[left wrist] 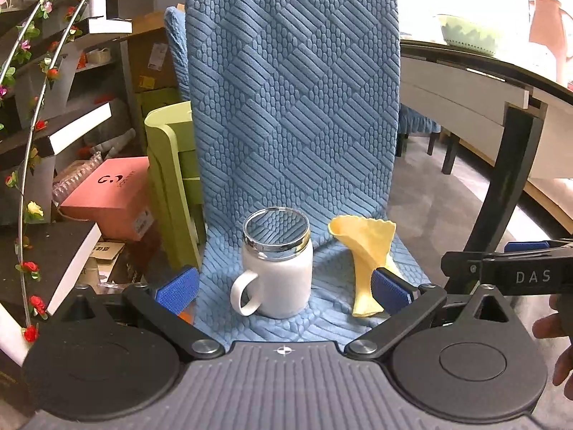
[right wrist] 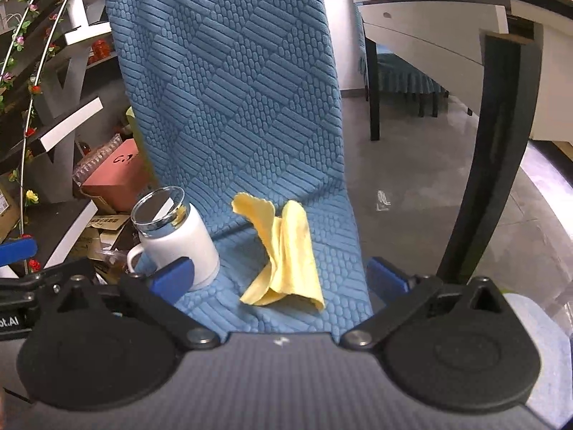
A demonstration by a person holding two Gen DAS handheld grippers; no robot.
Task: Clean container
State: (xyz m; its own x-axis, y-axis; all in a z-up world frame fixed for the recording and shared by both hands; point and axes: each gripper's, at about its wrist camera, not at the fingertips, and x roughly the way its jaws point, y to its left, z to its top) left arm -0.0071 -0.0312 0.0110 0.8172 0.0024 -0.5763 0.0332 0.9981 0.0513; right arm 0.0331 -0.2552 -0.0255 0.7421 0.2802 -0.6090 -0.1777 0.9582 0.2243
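A white mug-shaped container (left wrist: 277,279) with a handle on its left and a shiny mirror lid stands upright on the blue-covered chair seat (left wrist: 322,322). A crumpled yellow cloth (left wrist: 365,251) lies on the seat just right of it. My left gripper (left wrist: 284,292) is open, its blue pads on either side of the container, close in front of it. In the right wrist view the container (right wrist: 179,240) is at the left and the cloth (right wrist: 286,251) lies in the middle. My right gripper (right wrist: 279,279) is open, with the cloth between its pads.
The chair's tall blue backrest (left wrist: 293,89) rises right behind the objects. Cluttered shelves with flower garlands and a pink box (left wrist: 111,193) are at the left. A table (left wrist: 483,82) with a black leg (right wrist: 494,165) stands at the right. Grey floor (right wrist: 412,179) lies right of the chair.
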